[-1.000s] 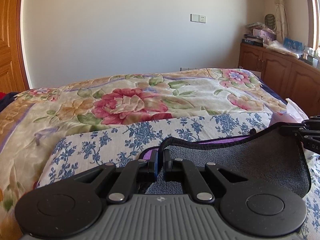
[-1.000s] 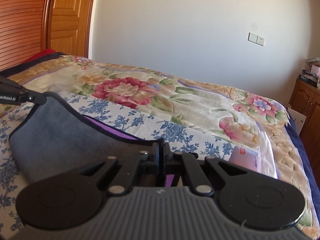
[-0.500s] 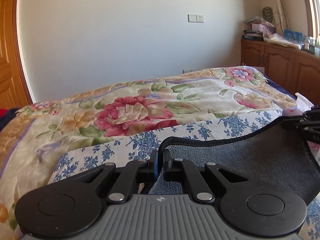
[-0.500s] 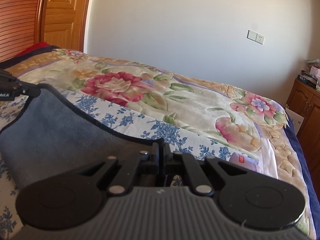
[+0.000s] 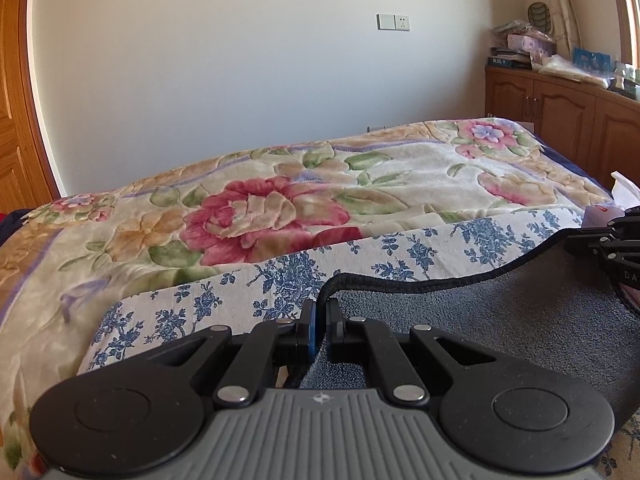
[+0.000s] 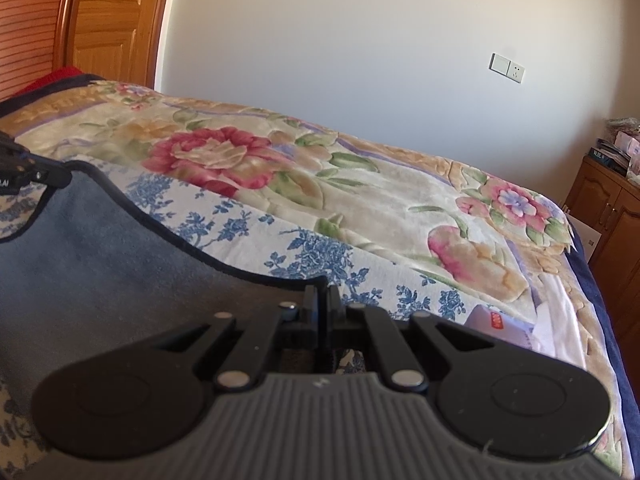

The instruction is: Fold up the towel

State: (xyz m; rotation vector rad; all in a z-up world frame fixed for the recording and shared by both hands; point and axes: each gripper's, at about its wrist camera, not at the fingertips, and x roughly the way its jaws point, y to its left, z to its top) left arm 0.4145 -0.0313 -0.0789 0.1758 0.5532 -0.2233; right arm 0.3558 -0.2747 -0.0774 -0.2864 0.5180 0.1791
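A dark grey towel (image 5: 500, 312) with a black hem hangs stretched between both grippers above the bed. My left gripper (image 5: 320, 312) is shut on its left corner. My right gripper (image 6: 322, 300) is shut on its right corner; the towel (image 6: 100, 264) spreads to the left of it. Each gripper shows at the edge of the other's view: the right one (image 5: 608, 240) at the right, the left one (image 6: 24, 172) at the left. The towel's lower part is hidden behind the gripper bodies.
Under the towel lies a white cloth with blue flowers (image 5: 280, 280), on a floral blanket (image 5: 260, 216) that covers the bed. A white packet (image 6: 496, 324) lies near the bed's right edge. Wooden cabinets (image 5: 560, 120) stand at the right, a wooden door (image 6: 108, 20) at the left.
Both grippers have risen with the towel corners and lifted its top edge higher above the bed. The purple inner layer seen earlier no longer shows.
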